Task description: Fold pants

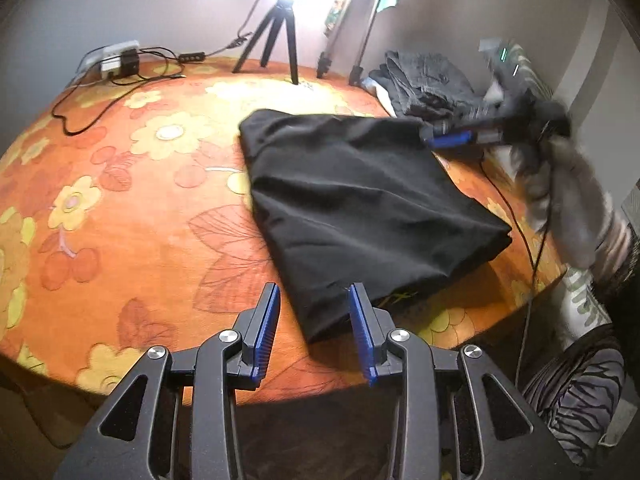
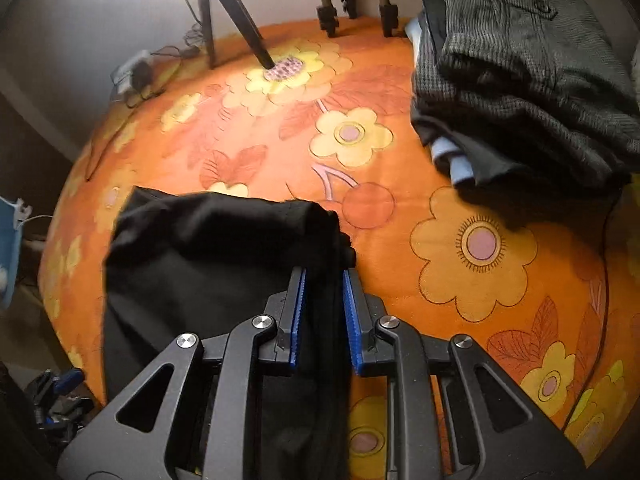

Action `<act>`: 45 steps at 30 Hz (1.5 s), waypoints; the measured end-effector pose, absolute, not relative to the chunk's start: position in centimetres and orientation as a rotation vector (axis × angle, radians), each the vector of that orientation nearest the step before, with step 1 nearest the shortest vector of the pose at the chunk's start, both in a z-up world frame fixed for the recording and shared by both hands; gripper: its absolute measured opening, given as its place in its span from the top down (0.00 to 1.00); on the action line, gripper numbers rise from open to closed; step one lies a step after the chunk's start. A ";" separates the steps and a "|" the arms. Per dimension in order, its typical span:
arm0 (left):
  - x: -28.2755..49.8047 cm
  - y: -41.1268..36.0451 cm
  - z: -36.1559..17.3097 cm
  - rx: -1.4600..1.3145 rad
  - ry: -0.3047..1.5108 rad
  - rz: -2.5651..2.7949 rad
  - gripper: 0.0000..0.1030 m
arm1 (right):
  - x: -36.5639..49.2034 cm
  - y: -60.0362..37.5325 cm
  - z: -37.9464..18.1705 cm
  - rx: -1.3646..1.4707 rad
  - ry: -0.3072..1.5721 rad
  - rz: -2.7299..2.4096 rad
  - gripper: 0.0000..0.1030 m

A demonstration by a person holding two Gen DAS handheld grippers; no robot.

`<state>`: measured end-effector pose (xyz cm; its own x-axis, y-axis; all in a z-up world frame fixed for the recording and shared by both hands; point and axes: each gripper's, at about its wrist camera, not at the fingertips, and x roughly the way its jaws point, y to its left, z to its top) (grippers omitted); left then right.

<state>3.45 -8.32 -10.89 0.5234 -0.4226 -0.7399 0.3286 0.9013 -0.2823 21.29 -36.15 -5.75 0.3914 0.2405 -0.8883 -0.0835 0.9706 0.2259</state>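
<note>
left wrist: left gripper jaws apart, empty, just off the near corner of the folded black pants lying toward the right edge of the floral bench | right wrist: right gripper jaws parted around a pants fold; grey clothes pile at far right corner

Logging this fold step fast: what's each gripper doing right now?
Left gripper: open, nothing between its fingers.
Right gripper: a fold of the black pants lies between its fingers; whether they press it cannot be told.
</note>
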 end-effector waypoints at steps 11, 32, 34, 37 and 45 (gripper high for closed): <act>4.5 -8.2 -12.5 -0.168 0.965 -0.458 0.68 | 27.2 -22.5 -2.8 0.031 1.154 0.522 0.55; 4.5 -8.7 -12.8 -0.122 0.955 -0.464 0.93 | 31.0 -15.7 -9.7 -0.126 1.286 0.551 0.90; 4.3 -8.8 -12.7 -0.119 0.949 -0.470 0.95 | 30.8 -15.6 -9.4 -0.133 1.263 0.554 0.93; 3.7 -9.1 -12.6 -0.106 0.942 -0.482 0.96 | 30.6 -15.3 -9.0 -0.162 1.225 0.525 0.94; 2.7 -9.3 -12.4 -0.054 0.939 -0.472 0.95 | 31.2 -15.6 -10.1 -0.118 1.247 0.505 0.91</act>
<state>2.74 -9.32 -12.36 0.4971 -0.4124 -0.7635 0.3664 0.8973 -0.2461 31.19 -15.60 -10.08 0.2247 0.3018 -0.9265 -0.4276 0.8849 0.1846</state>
